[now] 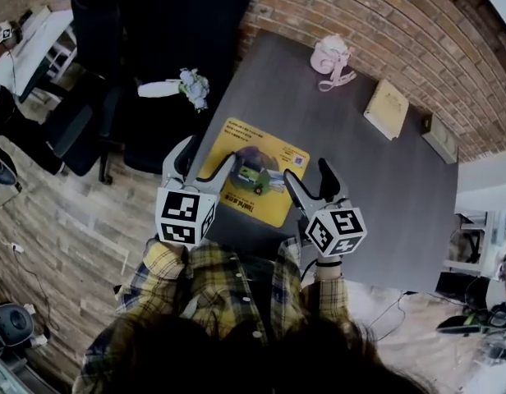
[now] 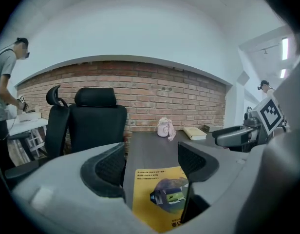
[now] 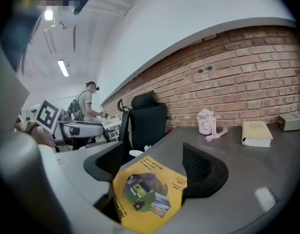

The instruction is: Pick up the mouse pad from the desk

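Note:
A yellow mouse pad (image 1: 255, 171) with a printed picture lies flat near the front of the dark grey desk (image 1: 368, 212). My left gripper (image 1: 204, 161) hovers open over the pad's left near edge. In its own view the pad (image 2: 157, 194) shows between and below the spread jaws of the left gripper (image 2: 152, 167). My right gripper (image 1: 312, 185) stands open at the pad's right near corner. Through its wide jaws the right gripper (image 3: 155, 167) shows the pad (image 3: 147, 191) close up. Neither gripper holds anything.
At the desk's far side are a pink pouch (image 1: 331, 56), a tan book (image 1: 387, 109) and a grey box (image 1: 439, 138). Left of the desk stands a black office chair (image 1: 167, 48) with a white bundle (image 1: 183, 87) on it. A person (image 2: 6, 82) stands farther off.

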